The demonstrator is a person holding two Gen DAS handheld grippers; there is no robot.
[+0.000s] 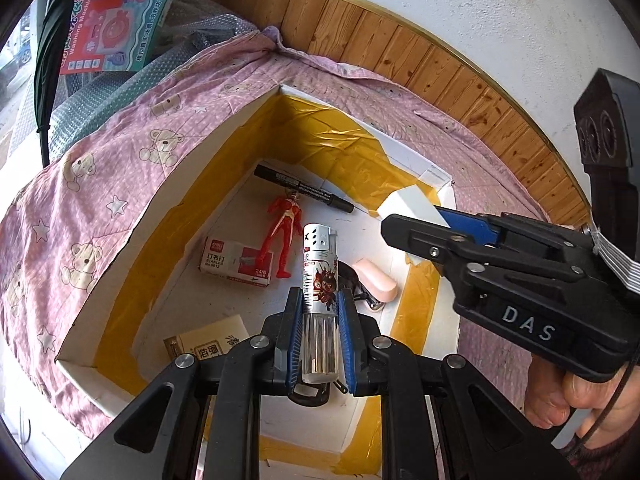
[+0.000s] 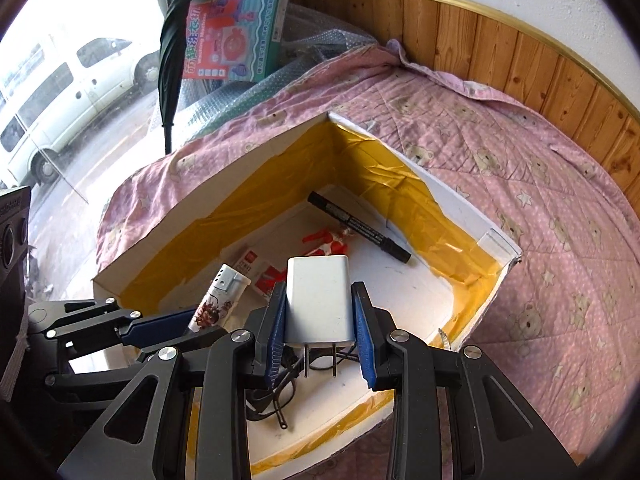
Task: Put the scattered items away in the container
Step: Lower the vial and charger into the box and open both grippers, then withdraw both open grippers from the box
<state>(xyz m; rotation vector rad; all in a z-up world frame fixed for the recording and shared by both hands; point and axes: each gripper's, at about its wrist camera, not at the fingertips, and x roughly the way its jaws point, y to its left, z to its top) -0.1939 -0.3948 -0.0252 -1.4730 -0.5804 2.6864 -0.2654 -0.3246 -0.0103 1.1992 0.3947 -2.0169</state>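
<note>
Left gripper [image 1: 319, 334] clamps a cylindrical lighter [image 1: 319, 280]; right gripper [image 2: 320, 334] a boxy white charger [image 2: 319, 300].

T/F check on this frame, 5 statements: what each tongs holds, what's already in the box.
1. The left tongs grip a lighter. True.
2. The right tongs are empty. False: they are shut on a white charger, prongs toward the camera.
3. A black marker lies inside the box. True.
4. The red figure lies on the pink bedsheet outside the box. False: it is in the box, partly over the staples box.
5. Both tongs are over the box. True.
</note>
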